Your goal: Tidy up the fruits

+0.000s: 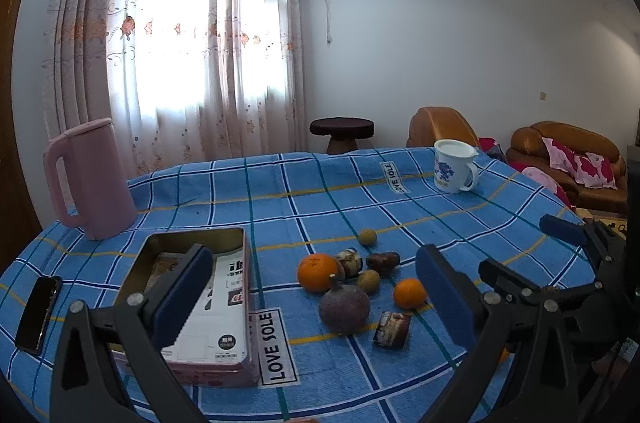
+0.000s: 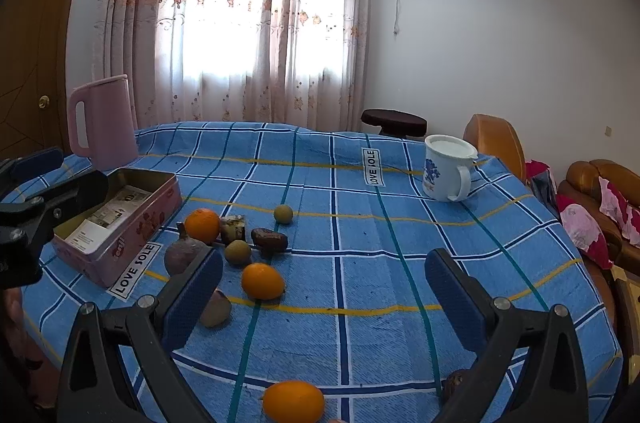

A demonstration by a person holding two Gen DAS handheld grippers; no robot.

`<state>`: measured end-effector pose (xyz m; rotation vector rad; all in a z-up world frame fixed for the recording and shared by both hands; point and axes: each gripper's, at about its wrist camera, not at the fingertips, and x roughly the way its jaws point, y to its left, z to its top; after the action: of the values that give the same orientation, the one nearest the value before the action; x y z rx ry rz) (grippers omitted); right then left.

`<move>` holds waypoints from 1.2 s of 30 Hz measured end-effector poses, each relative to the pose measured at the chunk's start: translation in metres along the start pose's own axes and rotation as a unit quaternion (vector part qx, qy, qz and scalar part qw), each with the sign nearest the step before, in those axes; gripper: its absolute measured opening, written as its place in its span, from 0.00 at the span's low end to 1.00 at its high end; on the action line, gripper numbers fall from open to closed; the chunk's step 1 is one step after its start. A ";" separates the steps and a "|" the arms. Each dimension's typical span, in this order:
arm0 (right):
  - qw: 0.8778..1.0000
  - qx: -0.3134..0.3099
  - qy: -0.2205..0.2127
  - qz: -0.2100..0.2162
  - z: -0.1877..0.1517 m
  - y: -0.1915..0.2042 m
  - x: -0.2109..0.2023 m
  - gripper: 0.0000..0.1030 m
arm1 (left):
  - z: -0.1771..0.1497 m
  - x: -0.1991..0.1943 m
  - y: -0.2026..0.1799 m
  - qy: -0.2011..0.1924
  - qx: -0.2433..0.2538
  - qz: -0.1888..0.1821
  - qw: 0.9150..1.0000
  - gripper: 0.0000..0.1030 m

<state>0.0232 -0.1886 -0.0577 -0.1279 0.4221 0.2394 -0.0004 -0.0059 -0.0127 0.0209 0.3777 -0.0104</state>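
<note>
Lying in a loose group on the blue checked tabletop, the oranges, brown fruits and purple round fruit sit beside the open pink metal tin. Both left gripper and right gripper hover with jaws released, holding nothing.

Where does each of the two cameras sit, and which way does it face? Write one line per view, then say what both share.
Left wrist view: sits on the left hand-held gripper, open and empty, above the table's near edge, facing the tin box, the fruit pile and the window; the right hand-held gripper shows at right.
Right wrist view: sits on the right hand-held gripper, also open and empty, facing the blue tablecloth; the left one pokes in at left.
Shared: pink kettle, white mug, big orange, curtains.
</note>
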 end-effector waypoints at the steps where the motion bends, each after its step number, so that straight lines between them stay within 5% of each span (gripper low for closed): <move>1: 1.000 -0.001 0.001 -0.001 -0.001 -0.001 0.000 0.99 | -0.002 0.000 -0.003 0.001 0.000 -0.002 1.000 1.00; 15: 0.999 0.043 0.004 -0.029 -0.048 -0.071 -0.019 0.99 | -0.023 0.017 -0.052 0.031 0.006 -0.083 0.996 1.00; 19: 0.996 0.059 0.025 -0.056 -0.070 -0.096 -0.017 0.99 | -0.038 0.030 -0.085 0.066 0.036 -0.119 0.990 1.00; 26: 0.994 0.088 0.040 -0.042 -0.088 -0.113 -0.010 0.98 | -0.061 0.040 -0.127 0.109 0.083 -0.164 0.977 0.99; 36: 0.993 0.102 0.063 -0.009 -0.103 -0.119 0.006 0.64 | -0.080 0.053 -0.145 0.159 0.105 -0.203 0.960 0.73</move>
<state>0.0185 -0.3195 -0.1445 0.0546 0.5683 0.1692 0.0176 -0.1496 -0.1091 0.1566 0.6968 -0.4594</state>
